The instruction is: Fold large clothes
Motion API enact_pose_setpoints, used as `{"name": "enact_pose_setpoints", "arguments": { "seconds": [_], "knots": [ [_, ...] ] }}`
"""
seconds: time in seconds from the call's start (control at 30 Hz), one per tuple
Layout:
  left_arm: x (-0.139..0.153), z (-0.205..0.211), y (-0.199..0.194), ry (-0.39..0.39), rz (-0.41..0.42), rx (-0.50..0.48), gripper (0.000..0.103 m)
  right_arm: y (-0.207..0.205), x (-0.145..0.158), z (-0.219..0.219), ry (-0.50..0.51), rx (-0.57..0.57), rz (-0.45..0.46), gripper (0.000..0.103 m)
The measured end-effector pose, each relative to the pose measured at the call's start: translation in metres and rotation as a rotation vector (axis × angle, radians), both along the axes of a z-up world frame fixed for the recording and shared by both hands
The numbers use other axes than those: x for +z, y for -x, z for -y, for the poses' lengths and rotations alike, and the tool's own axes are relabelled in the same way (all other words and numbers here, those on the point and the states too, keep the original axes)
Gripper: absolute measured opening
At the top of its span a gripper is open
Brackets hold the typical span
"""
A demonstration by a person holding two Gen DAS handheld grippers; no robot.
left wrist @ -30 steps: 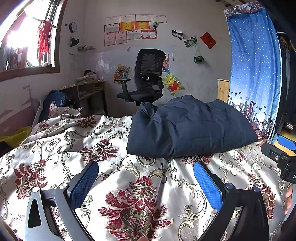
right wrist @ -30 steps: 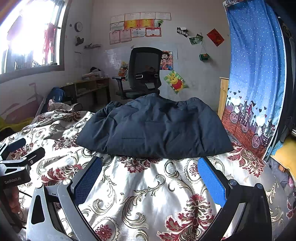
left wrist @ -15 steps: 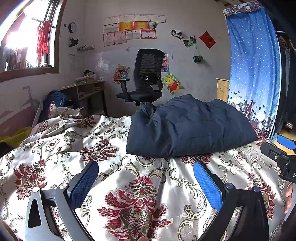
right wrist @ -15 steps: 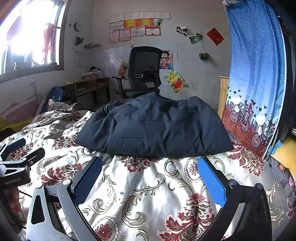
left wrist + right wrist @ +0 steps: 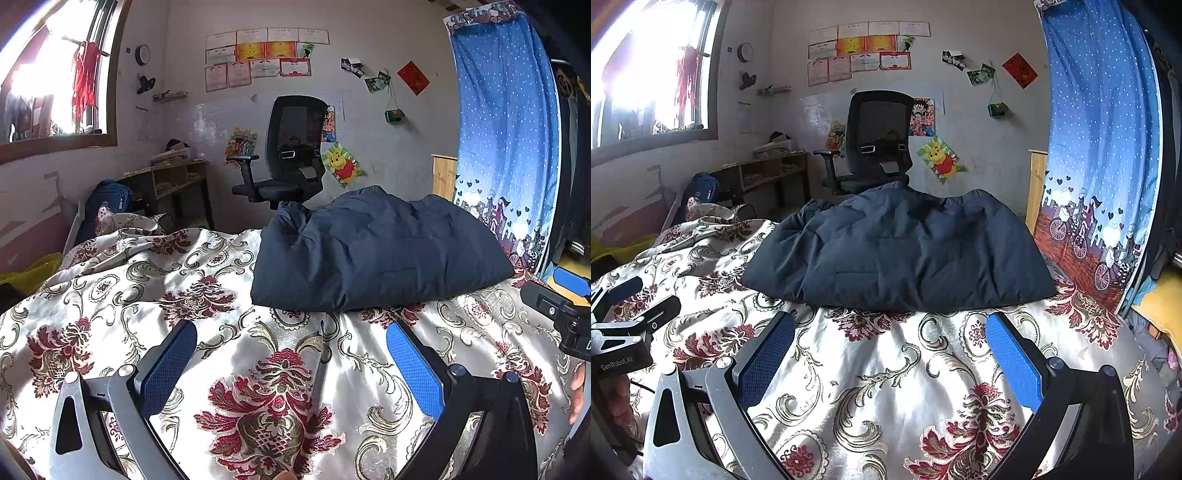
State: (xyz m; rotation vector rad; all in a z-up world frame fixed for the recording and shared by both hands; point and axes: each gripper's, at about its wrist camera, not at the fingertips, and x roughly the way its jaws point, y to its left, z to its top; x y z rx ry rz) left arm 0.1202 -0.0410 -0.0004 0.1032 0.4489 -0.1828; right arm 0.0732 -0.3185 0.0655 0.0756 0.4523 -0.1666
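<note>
A dark navy padded jacket (image 5: 373, 251) lies folded into a thick bundle on the flowered bedspread (image 5: 207, 295); in the right wrist view the jacket (image 5: 901, 258) sits straight ahead. My left gripper (image 5: 291, 350) hovers open over bare bedspread, short of the jacket's near edge, nothing between its blue pads (image 5: 168, 365). My right gripper (image 5: 890, 343) is likewise open and empty, just before the jacket's front edge. Each gripper shows at the edge of the other's view: the right gripper (image 5: 565, 306), the left gripper (image 5: 624, 325).
A black office chair (image 5: 875, 144) stands beyond the bed against the postered wall. A wooden shelf desk (image 5: 166, 181) and a blue backpack (image 5: 107, 203) are at the left. A blue curtain (image 5: 1100, 147) hangs close on the right. Crumpled bedding (image 5: 122, 229) lies at the far left.
</note>
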Motion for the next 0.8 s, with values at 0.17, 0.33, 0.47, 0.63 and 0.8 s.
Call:
{"name": "enact_pose_setpoints", "arguments": {
  "seconds": [0.17, 0.33, 0.47, 0.63, 0.8],
  "knots": [
    [-0.0001, 0.0001, 0.0000, 0.000, 0.000, 0.000, 0.103, -0.0001, -0.0007, -0.0008, -0.002, -0.001, -0.002, 0.102],
    [-0.0001, 0.0003, 0.0001, 0.000, 0.000, 0.000, 0.103, 0.0001, -0.0005, -0.0003, -0.002, -0.002, -0.003, 0.102],
    [0.0000, 0.0003, 0.0002, -0.001, 0.001, -0.001, 0.103, 0.0006, -0.0014, -0.0008, -0.003, -0.002, -0.003, 0.102],
    [0.0000, 0.0012, 0.0001, 0.000, 0.001, 0.000, 0.103, 0.0001, -0.0010, 0.0002, -0.003, -0.002, -0.003, 0.102],
    [0.0000, 0.0014, 0.0002, -0.001, 0.000, 0.000, 0.103, 0.0010, -0.0028, -0.0019, -0.006, -0.009, -0.006, 0.102]
  ]
}}
